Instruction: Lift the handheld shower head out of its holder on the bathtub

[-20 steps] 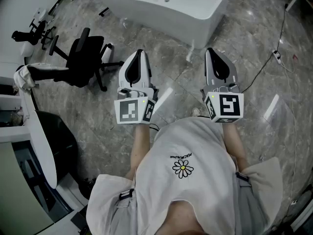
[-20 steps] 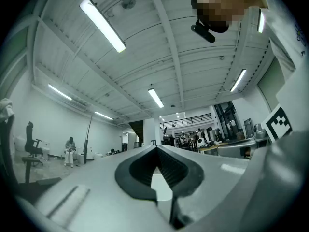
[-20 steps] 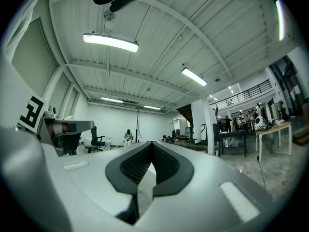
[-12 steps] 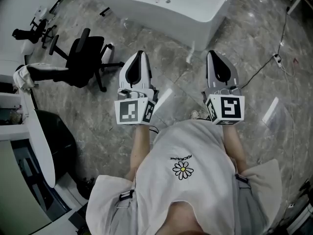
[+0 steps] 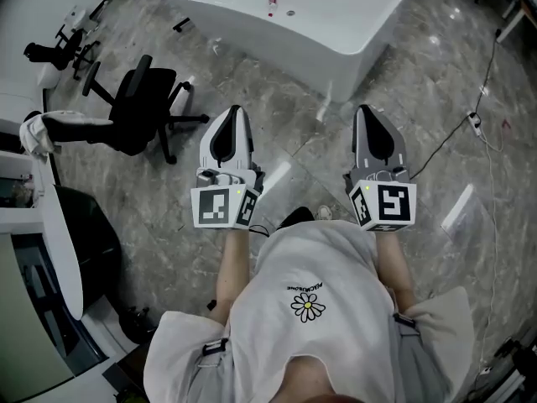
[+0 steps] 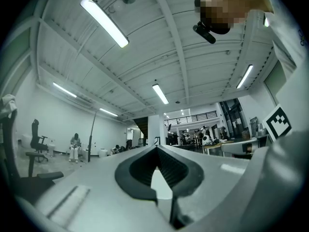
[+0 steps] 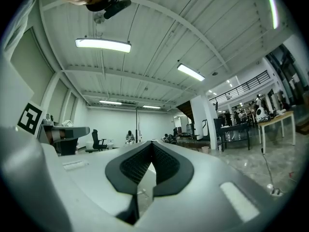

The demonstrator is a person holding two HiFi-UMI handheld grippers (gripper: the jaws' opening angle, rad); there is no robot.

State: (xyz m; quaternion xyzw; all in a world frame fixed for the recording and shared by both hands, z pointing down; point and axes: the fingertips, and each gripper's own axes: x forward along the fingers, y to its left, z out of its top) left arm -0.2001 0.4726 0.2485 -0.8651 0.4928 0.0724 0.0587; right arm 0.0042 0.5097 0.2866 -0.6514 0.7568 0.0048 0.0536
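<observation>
The white bathtub (image 5: 336,23) stands on the marble floor at the top of the head view. Small fittings (image 5: 271,5) sit on its near deck, too small to show a shower head or holder. My left gripper (image 5: 232,112) and right gripper (image 5: 367,110) are held side by side in front of my body, pointing toward the tub and well short of it. Both are shut with nothing between the jaws. In the left gripper view the left gripper (image 6: 157,149) points up into a hall; the right gripper (image 7: 152,143) does the same in its own view.
A black office chair (image 5: 138,99) stands left of the grippers. A white desk edge (image 5: 59,225) runs along the far left. A cable with a power strip (image 5: 475,121) lies on the floor at the right. People sit far off in the hall.
More of the bathtub shows at the top of the head view than before. Both grippers sit slightly lower in the view, the left one most. Both stay shut.
</observation>
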